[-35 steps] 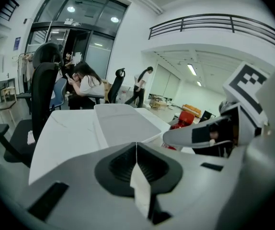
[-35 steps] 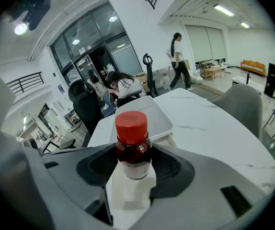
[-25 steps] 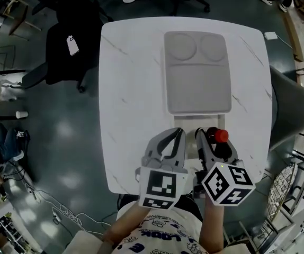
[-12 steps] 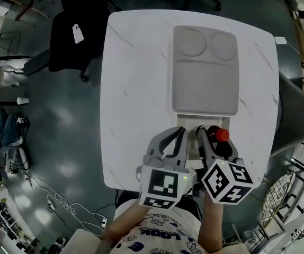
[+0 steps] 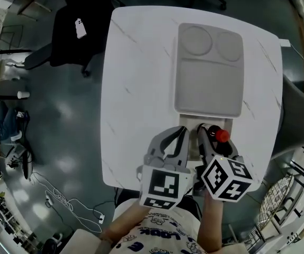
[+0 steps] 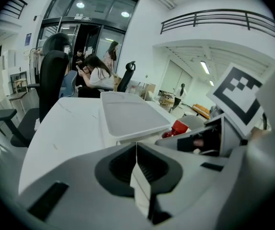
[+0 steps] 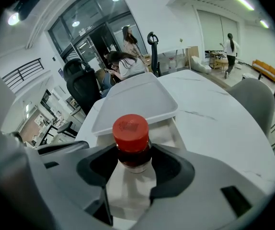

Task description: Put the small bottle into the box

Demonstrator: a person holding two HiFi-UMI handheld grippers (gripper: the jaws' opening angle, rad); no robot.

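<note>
The right gripper [image 7: 130, 176] clamps the small bottle [image 7: 130, 138] at the desk's [image 5: 136, 89] near edge, not yet in the box [image 5: 210, 89], while the left gripper [image 6: 137, 152] is closed and empty.

White marble table [image 5: 136, 89], dark glossy floor [image 5: 62, 120], black office chair [image 5: 62, 41]

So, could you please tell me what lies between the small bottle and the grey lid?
Only the uncovered white near end of the box lies between the small bottle and the grey lid. The right gripper view shows it best.
</note>
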